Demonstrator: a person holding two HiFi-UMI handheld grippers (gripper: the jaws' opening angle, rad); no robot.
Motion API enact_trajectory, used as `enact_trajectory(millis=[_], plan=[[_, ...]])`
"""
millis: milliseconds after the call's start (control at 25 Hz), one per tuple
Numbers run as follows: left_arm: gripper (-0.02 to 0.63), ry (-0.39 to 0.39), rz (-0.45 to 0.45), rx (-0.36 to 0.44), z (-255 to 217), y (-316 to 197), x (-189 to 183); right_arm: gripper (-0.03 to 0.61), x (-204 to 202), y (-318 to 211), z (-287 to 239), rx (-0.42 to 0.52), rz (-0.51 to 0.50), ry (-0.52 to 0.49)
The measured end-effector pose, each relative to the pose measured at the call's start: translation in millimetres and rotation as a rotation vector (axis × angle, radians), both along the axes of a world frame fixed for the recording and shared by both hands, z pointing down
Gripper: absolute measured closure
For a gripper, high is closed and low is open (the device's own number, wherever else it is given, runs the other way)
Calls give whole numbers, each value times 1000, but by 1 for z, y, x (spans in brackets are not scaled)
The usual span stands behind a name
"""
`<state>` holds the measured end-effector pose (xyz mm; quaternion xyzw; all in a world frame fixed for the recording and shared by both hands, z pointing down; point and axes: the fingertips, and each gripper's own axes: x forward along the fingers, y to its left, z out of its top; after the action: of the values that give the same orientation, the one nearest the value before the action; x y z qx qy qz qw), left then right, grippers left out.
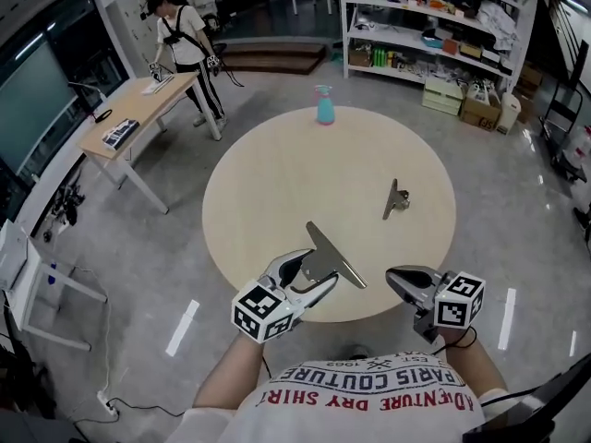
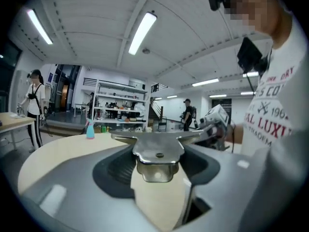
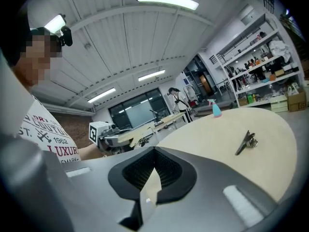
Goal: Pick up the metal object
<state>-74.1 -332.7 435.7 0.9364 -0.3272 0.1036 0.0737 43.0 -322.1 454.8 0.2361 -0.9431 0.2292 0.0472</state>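
We hold the metal object point(image 1: 328, 257) clamped in our left gripper point(image 1: 312, 281) above the surface point(image 1: 277, 178); our right gripper point(image 1: 399, 281), alongside, is clenched empty, a clip point(image 1: 395, 199) beyond it.

A round pale worktop point(image 1: 277, 183) carries a teal spray bottle point(image 1: 324, 105) with a pink head, upright at its far edge. Beyond the worktop to the left stands a long wooden desk point(image 1: 138, 111) with a person point(image 1: 185, 37) at its far end, and a large dark screen point(image 1: 37, 100) fills the wall behind it. Beyond the worktop to the right, white shelving point(image 1: 434, 21) is crowded with goods, with cardboard boxes point(image 1: 480, 109) on the floor at its foot.
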Motion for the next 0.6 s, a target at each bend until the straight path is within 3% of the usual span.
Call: enact_trajectory(millis=[200,600], plan=[[334,44,13,3,-21,43,-9,577,-21,13,-30,105,-49,-15],[334,60,-18,-5,-17,73,-25,577,-46,34,-44,163,-82,-16]])
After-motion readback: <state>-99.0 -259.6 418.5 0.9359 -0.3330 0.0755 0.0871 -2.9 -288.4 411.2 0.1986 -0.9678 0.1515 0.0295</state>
